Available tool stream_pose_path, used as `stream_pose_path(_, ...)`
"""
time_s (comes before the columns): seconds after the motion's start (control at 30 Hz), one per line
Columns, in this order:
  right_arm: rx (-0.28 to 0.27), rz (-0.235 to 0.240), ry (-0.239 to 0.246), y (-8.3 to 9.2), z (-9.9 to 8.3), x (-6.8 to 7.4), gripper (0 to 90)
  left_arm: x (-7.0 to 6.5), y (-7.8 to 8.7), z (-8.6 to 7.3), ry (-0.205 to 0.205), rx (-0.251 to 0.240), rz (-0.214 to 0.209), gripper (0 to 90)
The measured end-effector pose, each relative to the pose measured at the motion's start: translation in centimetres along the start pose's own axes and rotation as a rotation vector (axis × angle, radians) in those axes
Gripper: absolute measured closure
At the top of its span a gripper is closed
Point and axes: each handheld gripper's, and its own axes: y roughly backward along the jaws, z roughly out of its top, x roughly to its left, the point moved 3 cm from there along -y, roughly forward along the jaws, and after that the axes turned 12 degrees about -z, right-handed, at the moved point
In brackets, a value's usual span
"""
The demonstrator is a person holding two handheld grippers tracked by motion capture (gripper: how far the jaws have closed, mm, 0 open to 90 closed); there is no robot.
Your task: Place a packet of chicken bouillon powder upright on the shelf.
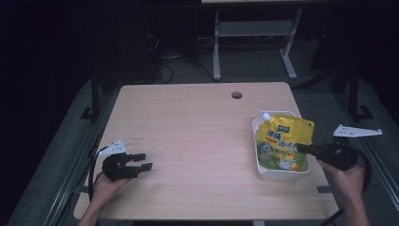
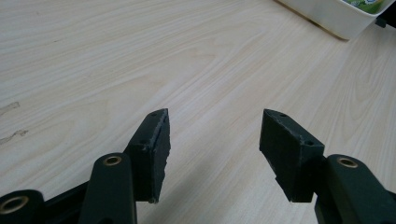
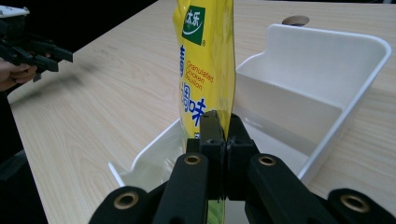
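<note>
A yellow spouted pouch (image 1: 282, 141) of chicken bouillon stands in a white bin (image 1: 258, 162) at the table's right. My right gripper (image 1: 301, 149) is shut on the pouch's edge from the right side. In the right gripper view the pouch (image 3: 205, 60) rises upright from between my closed jaws, with the bin's (image 3: 327, 51) walls around it. My left gripper (image 1: 146, 161) rests open near the front left of the table, with nothing between its fingers (image 2: 152, 149), only bare wood.
The light wood table (image 1: 188, 132) has a round cable hole (image 1: 236, 95) at the back. A corner of the white bin (image 2: 336, 18) shows far off in the left gripper view. A desk frame stands on the dark floor behind.
</note>
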Motion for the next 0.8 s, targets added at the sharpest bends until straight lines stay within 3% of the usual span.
stream_pose_path(0.43, -0.004, 0.003, -0.046, 0.2, -1.6, -0.9, 87.6, 0.0, -0.2, -0.1, -0.002, 0.011, -0.003, 42.3)
stream_pose_path(0.73, -0.018, -0.033, -0.052, 1.3, -0.8, -0.7, 69.5, 0.1, -0.2, -0.1, 0.005, 0.01, -0.012, 41.7)
stream_pose_path(0.8, -0.025, -0.037, -0.056, 1.6, -0.7, -0.7, 69.1, 0.0, -0.2, -0.1, 0.003, 0.01, -0.013, 41.6)
